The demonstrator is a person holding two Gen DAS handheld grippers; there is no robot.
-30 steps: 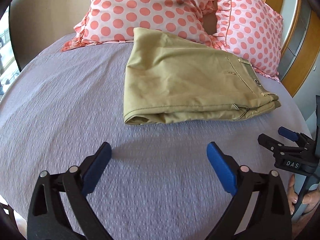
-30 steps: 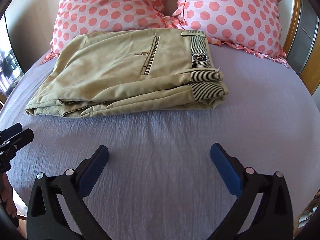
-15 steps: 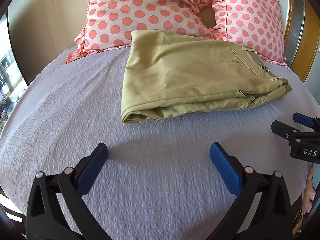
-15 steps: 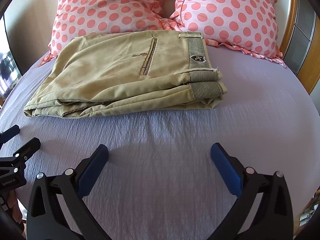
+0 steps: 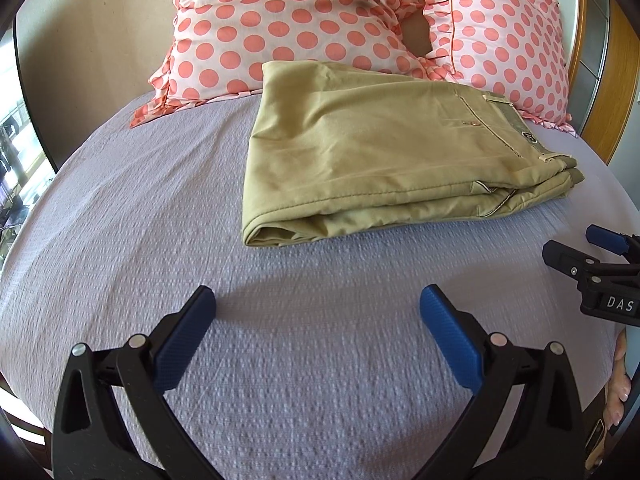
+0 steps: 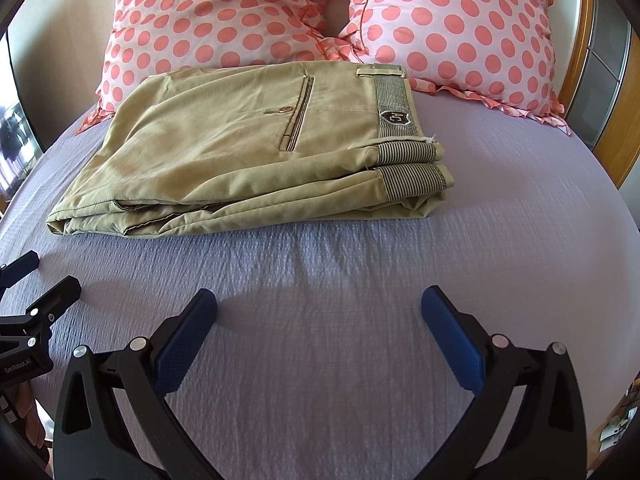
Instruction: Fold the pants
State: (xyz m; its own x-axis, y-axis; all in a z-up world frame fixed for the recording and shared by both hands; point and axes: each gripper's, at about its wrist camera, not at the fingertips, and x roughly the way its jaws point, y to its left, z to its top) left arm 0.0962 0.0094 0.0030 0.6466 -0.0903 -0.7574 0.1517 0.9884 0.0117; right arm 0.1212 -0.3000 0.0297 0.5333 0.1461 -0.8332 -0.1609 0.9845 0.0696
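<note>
Left wrist view: pants [image 5: 380,160] lie folded on bed [image 5: 120,220]. Left claw [image 5: 318,308] and right claw [image 6: 320,308] both released, empty. Folding looks complete; next, likely withdraw.

Bare bedspread [image 6: 320,360] lay open along the near edge of the bed, ahead of both spread hand-held grippers. The folded pants [image 6: 248,152] blocked the middle, and two dotted pillows [image 5: 280,28] closed off the far edge behind them.

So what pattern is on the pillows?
Pink with coral polka dots on the pillows, clearest in the right wrist view.
</note>
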